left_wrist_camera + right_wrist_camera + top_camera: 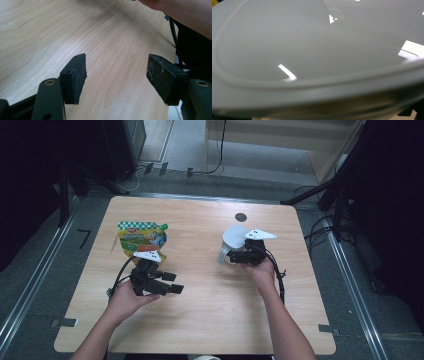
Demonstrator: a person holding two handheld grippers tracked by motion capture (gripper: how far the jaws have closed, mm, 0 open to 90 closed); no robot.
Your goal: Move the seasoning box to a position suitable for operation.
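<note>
1. Two tongs are at work, the nearer being the left tongs (172, 283), low in the left half of the high view. Its black jaws are released with nothing between them. The left gripper view shows flat, worn dark pads (80, 77) over bare wood.
2. Table (210, 310): pale wood-grain top, smooth, matt, with rounded corners.
3. Right tongs (240, 254), right of centre in the high view, black with a grey three-cornered plate on top. By my reading they are clenched on the white dish. The jaws themselves are hidden behind it, but the dish stands tilted at their tip as it could hardly stand unaided.
4. White dish (235, 236): round, thin plastic, glossy, with a raised rim. The right gripper view shows its grey-white face (312, 45) very close, with moulded lettering at the upper edge.
5. Pouch (141, 239), in the upper left of the table: soft, flat foil, yellow and green, with a checked top band. It lies flat, its long axis running roughly up and down the frame.
6. Deciding relation: the pouch lies just above the body of the left tongs, whose jaws point to the frame's right, away from it. The left hand is much the nearer and would probably have to turn upward to take it.
7. Dark round mark (241, 217), farthest off, on the table above the dish.
</note>
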